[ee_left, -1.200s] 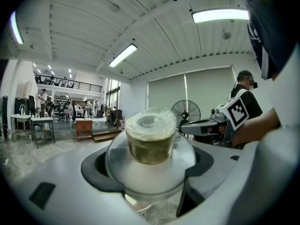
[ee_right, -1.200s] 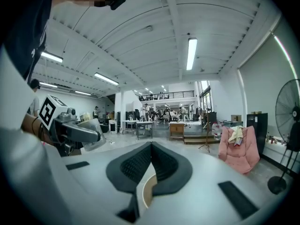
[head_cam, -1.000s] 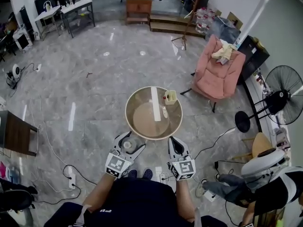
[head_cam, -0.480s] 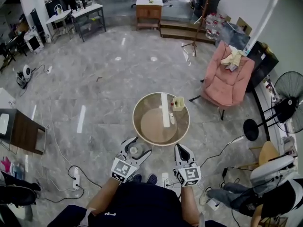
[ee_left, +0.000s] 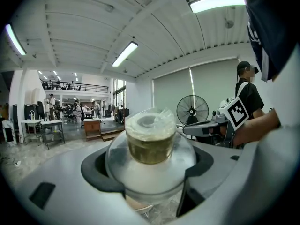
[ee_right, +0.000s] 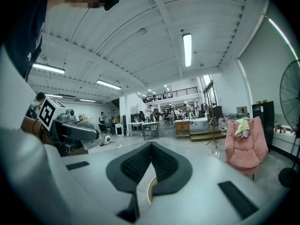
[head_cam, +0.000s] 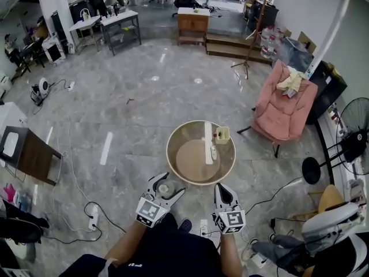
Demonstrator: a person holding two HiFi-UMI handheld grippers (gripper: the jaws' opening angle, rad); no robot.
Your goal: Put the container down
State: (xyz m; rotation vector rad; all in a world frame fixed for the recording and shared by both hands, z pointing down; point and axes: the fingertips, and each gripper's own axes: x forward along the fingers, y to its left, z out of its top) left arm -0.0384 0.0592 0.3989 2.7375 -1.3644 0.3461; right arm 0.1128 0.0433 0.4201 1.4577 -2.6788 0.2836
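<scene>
left gripper: clamped on the container, which is held upright between its 2 jaws | place: just short of the round table's near rim | right gripper: jaws pressed together, nothing held | next: the tabletop is judged ahead and slightly right; only the left arm is needed

Clear container with olive contents, pink armchair, grey marbled floor.

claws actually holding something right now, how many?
1. The left claw is shut on the container, close to the round table's near rim in the head view. The right claw, beside it, is shut with nothing between its jaws.
</scene>
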